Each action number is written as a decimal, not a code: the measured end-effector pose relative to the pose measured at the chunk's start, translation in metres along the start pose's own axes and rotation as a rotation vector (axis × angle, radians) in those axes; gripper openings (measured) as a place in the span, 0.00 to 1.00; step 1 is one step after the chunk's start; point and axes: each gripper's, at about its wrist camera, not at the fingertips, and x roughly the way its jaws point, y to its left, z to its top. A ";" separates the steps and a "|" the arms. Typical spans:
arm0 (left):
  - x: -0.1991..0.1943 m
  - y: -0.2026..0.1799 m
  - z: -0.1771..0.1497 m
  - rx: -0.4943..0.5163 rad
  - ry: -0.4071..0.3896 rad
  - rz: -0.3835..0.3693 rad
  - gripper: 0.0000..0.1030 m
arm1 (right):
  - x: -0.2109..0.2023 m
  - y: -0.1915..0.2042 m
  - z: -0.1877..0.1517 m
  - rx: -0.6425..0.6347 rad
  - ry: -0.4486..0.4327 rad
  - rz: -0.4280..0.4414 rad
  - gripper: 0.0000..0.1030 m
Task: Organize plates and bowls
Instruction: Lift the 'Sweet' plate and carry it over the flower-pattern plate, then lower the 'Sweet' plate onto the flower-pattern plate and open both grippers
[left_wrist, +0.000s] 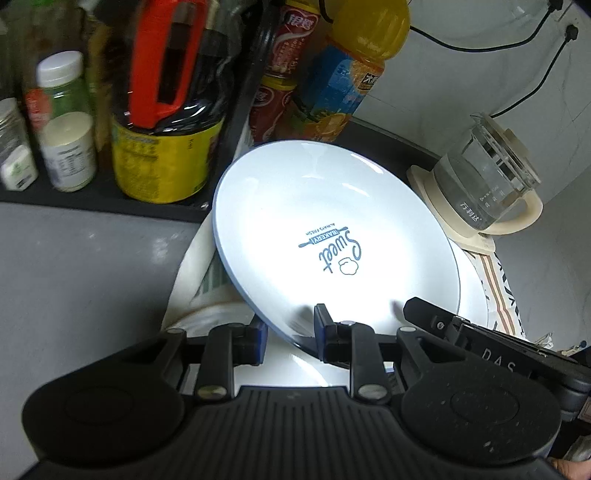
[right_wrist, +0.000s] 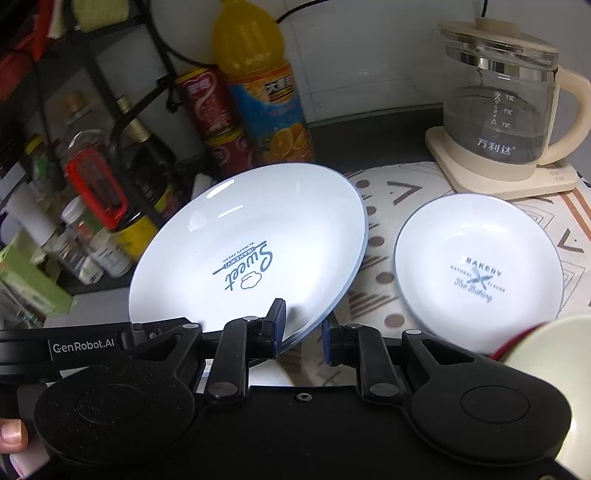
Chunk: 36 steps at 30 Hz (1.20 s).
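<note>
Both grippers pinch the near rim of the big plate (right_wrist: 247, 243), one jaw above and one below the edge. The left gripper (left_wrist: 290, 338) and the right gripper (right_wrist: 303, 332) are each narrowed onto that rim, close beside each other. The plate is lifted and tilted, its far edge high. Another white plate (left_wrist: 295, 369) lies directly under it in the left view.

To do this well, I judge both tools should move together and level the plate before lowering, since a glossy rim can slip in a thin pinch. Set it down flat and centred, then release.

The big plate is smooth glazed ceramic, white with a thin blue edge and blue "Sweet Bakery" print. To the right, the small plate (right_wrist: 478, 271), shallow and of the same glaze, rests on a patterned cloth (right_wrist: 388, 192). A pale rounded rim at the right corner may be a bowl; I cannot tell. Beyond stand a glass kettle (right_wrist: 498, 107) on a cream base, an orange juice bottle (right_wrist: 266, 85), red cans (right_wrist: 214, 118) and a rack of jars (left_wrist: 70, 122).
</note>
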 end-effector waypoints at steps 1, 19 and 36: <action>-0.004 0.000 -0.004 -0.007 -0.003 0.004 0.23 | -0.003 0.000 -0.003 -0.005 0.001 0.008 0.19; -0.052 0.007 -0.070 -0.095 -0.038 0.073 0.23 | -0.040 0.009 -0.052 -0.081 0.025 0.090 0.19; -0.063 0.008 -0.116 -0.160 -0.008 0.112 0.23 | -0.053 0.005 -0.081 -0.114 0.097 0.121 0.19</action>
